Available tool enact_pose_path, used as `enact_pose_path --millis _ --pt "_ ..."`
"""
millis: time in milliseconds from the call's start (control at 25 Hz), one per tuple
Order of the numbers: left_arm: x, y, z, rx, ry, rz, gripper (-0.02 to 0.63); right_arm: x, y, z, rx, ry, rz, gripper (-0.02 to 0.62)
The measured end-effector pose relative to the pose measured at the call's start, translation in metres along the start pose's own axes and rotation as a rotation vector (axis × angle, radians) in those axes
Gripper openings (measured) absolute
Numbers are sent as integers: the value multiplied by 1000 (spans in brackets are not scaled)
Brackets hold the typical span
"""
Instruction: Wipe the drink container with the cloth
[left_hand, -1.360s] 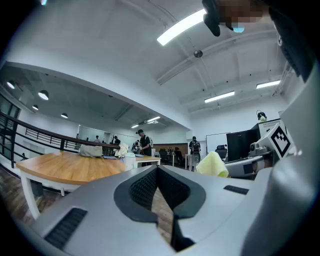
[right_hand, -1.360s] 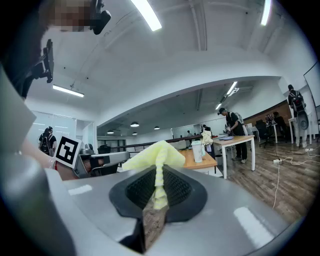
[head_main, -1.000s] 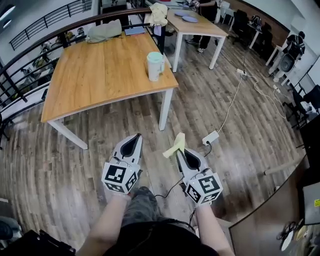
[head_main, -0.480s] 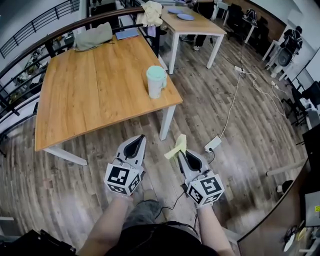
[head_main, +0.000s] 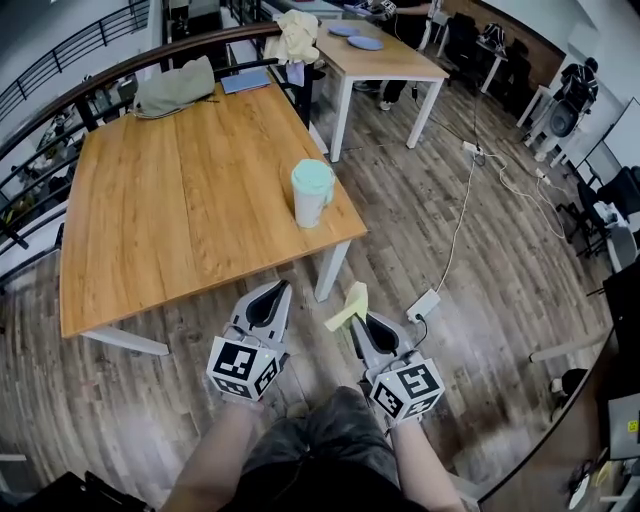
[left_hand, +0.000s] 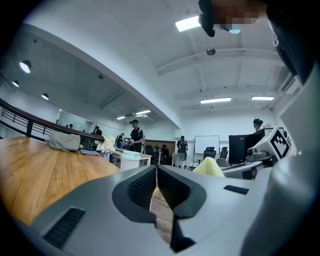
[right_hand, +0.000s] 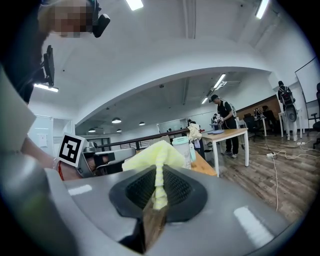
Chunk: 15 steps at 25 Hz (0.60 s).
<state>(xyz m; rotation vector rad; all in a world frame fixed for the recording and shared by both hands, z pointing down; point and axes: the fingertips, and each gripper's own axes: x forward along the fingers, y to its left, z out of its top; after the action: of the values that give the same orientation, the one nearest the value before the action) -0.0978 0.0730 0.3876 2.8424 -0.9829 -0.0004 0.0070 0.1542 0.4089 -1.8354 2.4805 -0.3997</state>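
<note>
Here, wooden table (head_main: 170, 200) — cup (head_main: 311, 195) near its corner; plank floor (head_main: 490, 270)

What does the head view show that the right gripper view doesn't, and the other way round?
Head view only: the whole wooden tabletop from above, and the marker cube on the right tool. Right gripper view only: ceiling lights, and the ribbed pads squeezing the cloth close up. Both: the yellow cloth pinched in that tool, and the mint-lidded drink container on the tabletop.
</note>
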Motion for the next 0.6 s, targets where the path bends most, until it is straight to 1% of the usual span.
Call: enact_pose_path --millis 160,360,480,600 --pt "24 7 -4 -12 12 -9 -2 23 -13 2 5 7 19 43" --pt "69 28 -5 -11 16 21 0 70 -37 9 -8 32 81 43" --pt "98 41 -7 -19 25 44 45 97 -53 14 -14 54 122 43" --pt "125 54 -5 -23 22 73 113 122 -68 17 -32 78 160 43"
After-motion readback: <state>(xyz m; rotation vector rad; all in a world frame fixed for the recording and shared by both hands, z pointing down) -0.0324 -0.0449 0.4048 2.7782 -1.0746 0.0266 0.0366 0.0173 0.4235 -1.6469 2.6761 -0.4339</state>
